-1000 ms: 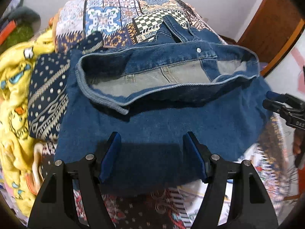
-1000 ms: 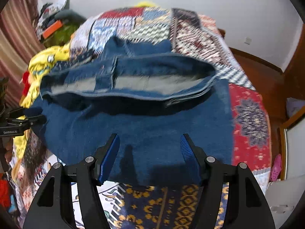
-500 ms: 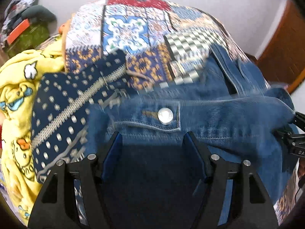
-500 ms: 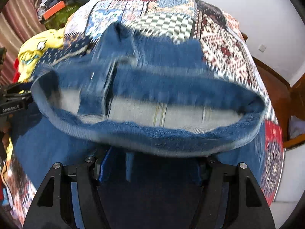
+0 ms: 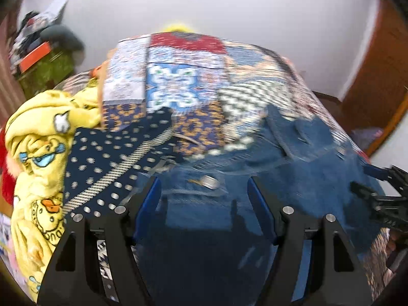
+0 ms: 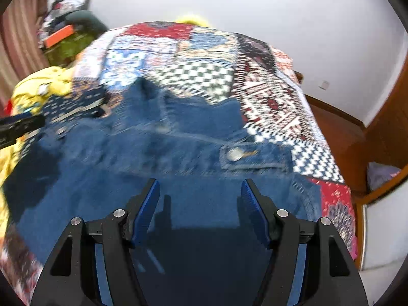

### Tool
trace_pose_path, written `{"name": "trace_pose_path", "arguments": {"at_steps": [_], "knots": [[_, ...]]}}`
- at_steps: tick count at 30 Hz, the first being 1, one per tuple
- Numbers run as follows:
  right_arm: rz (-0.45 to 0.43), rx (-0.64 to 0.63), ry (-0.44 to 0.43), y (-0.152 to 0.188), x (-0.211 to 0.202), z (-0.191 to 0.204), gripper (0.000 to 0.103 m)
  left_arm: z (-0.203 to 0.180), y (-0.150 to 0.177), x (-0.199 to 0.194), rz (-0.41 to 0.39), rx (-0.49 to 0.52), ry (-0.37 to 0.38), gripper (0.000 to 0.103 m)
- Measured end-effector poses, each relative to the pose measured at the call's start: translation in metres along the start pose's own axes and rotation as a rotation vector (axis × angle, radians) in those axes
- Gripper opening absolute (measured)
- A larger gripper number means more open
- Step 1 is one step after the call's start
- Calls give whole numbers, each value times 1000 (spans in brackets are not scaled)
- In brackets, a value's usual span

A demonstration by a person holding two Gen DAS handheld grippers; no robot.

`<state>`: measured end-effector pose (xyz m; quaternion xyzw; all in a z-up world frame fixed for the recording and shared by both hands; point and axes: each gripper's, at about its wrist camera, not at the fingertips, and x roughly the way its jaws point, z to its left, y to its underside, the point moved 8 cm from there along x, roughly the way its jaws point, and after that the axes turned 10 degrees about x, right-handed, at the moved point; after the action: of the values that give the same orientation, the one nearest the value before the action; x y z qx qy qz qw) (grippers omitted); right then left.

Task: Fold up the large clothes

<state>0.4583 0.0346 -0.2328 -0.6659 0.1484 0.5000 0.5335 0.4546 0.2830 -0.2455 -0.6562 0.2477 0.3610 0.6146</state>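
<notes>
A blue denim garment (image 5: 318, 168) with metal buttons lies on the patchwork bedspread (image 5: 178, 81); it also shows in the right wrist view (image 6: 158, 153). My left gripper (image 5: 204, 196) is open, jaws wide apart, low over the garment's near left part by a button. My right gripper (image 6: 200, 199) is open, jaws wide apart, over the garment's near right part, with a buttoned flap (image 6: 237, 154) just ahead. Neither gripper holds cloth. The right gripper shows at the right edge of the left wrist view (image 5: 382, 193). Both views are motion-blurred.
A yellow cartoon blanket (image 5: 43, 153) and a dark dotted cloth (image 5: 107, 163) lie left of the denim. Clutter with an orange box (image 6: 58, 35) sits at the back left. Wooden furniture (image 6: 387, 132) and floor are to the right of the bed.
The denim, earlier held up with its open hem toward the cameras, has been flipped forward and now lies down on the bed. Both grippers moved forward and tilted up.
</notes>
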Motion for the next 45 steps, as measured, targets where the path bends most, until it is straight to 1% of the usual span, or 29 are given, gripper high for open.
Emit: {"name": "trace_pose_path", "arguments": {"at_steps": [3,6,8,11,12,13,16,18,20,21,22,23,27,28,30,31,32,33,34,35,39,40,42,43,45], "knots": [[15,-27,-47,22,-13,16,63,-30,10,-8,6,54,57,69],[41,-34,-85,38,-12,26,63,-57,25,-9,27,81,113,70],[63,-36,-104,48,-7,28,63,-70,36,-3,42,92,129,70],[84,-32,-72,60,3,17,64,-79,57,11,89,100,123,70],[84,-25,-73,61,3,13,65,-80,64,17,115,106,121,70],[82,-2,-68,62,2,5,67,-81,70,21,117,121,110,70],[98,36,-20,65,0,-17,67,-83,74,16,64,143,89,70],[96,57,-7,70,-5,-29,67,-84,77,12,54,161,67,70],[89,67,-16,73,-11,-38,67,-80,80,6,42,167,53,72],[90,69,-32,75,-14,-39,67,-75,82,4,42,158,40,76],[90,75,-45,77,-18,-41,67,-67,84,1,43,133,24,77],[83,77,-38,78,-23,-43,67,-61,85,-1,44,117,19,77],[53,40,57,80,-34,-49,68,-23,96,-13,37,31,-22,76],[51,37,68,81,-34,-53,68,-14,101,-18,29,12,-28,76],[49,49,67,85,-39,-59,68,-8,108,-27,23,-9,21,76],[45,57,70,87,-41,-62,68,-4,111,-32,22,-15,-1,76],[42,63,86,88,-43,-65,68,1,114,-37,24,-12,-44,76],[44,69,105,90,-44,-70,72,9,118,-42,30,-11,-99,76],[48,81,120,91,-44,-75,75,13,121,-45,34,-18,-114,76],[48,99,122,93,-45,-80,75,18,124,-48,38,-37,-117,76],[73,189,87,96,-48,-91,75,43,142,-60,43,-199,-79,76],[74,201,81,95,-50,-90,75,47,146,-61,48,-258,-42,76],[58,222,61,89,-55,-88,75,48,154,-58,60,-374,79,76],[47,225,54,85,-57,-86,75,45,159,-55,72,-442,159,76],[26,227,44,79,-60,-80,75,35,167,-47,99,-541,295,76]]}}
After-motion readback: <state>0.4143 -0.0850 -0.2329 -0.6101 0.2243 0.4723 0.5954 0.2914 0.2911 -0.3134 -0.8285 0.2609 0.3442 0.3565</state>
